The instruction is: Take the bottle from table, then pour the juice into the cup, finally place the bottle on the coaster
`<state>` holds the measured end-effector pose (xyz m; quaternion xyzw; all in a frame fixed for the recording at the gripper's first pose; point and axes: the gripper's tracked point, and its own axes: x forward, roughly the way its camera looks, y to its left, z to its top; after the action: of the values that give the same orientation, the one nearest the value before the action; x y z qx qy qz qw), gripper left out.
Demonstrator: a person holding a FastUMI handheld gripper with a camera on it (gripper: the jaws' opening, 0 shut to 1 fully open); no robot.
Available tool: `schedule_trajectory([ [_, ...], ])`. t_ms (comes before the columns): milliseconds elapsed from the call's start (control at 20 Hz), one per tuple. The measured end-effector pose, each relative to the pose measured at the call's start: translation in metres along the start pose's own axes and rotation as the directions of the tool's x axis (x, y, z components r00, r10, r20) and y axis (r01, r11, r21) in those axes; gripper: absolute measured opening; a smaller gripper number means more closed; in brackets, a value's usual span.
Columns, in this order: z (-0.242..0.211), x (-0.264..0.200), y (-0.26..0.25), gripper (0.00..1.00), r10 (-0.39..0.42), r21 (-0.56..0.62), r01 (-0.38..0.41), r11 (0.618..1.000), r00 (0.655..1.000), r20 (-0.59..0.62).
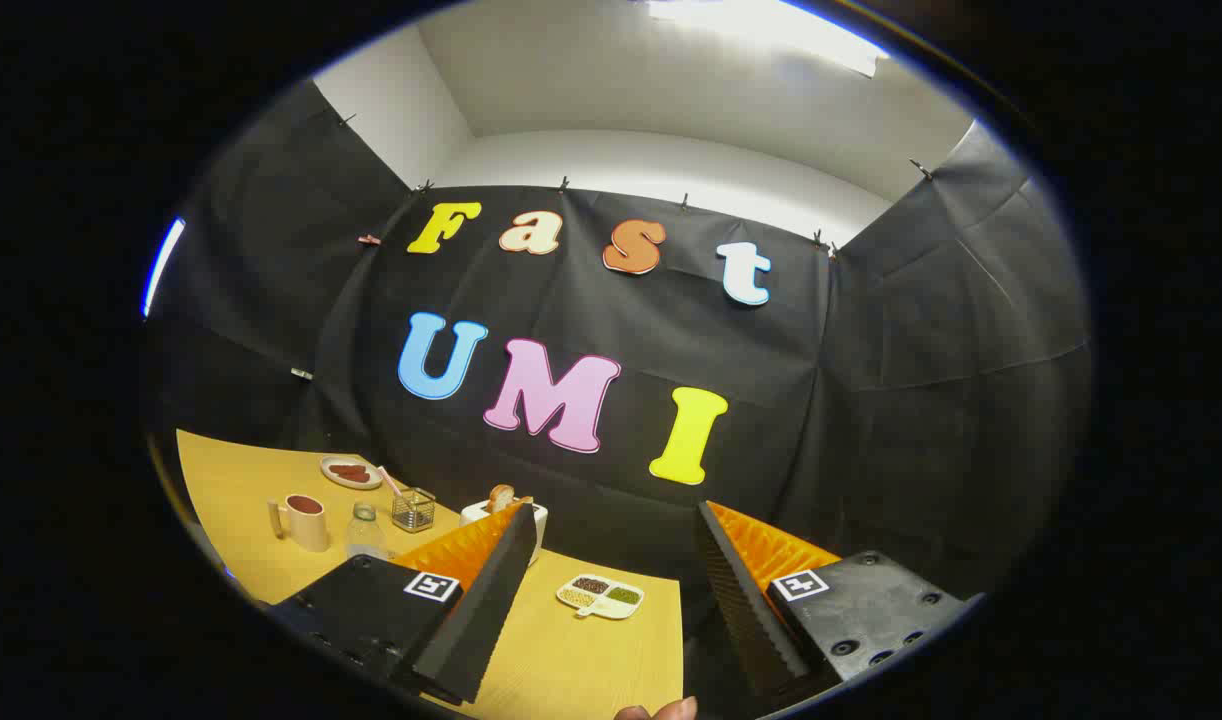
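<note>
Gripper fingers stand wide apart with nothing between them, held high over the near end of the yellow table. Well ahead and off to the left of the fingers stands the bottle, upright, just beside the cup and apart from it. It looks small and clear, with a pale cap and a rounded body; I cannot make out how much juice is in it. My guess is light, thin plastic: smooth, a bit slippery, and likely to give if squeezed hard. The best hold would be across the middle of the body, below the shoulder, with firm but gentle pressure. Nearby sit a small plate, a wire basket, a toaster and a divided dish. I cannot pick out the coaster
</note>
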<state>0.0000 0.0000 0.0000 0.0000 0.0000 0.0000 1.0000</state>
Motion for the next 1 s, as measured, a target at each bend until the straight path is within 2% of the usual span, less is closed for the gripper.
schedule_trajectory([
  [650,0.053,0.012,0.065,0.97,0.000,0.013,0.000,1.000,1.000,-0.012],
  [1000,0.042,0.027,0.124,0.97,0.116,0.120,-0.108,0.987,0.991,-0.062],
])
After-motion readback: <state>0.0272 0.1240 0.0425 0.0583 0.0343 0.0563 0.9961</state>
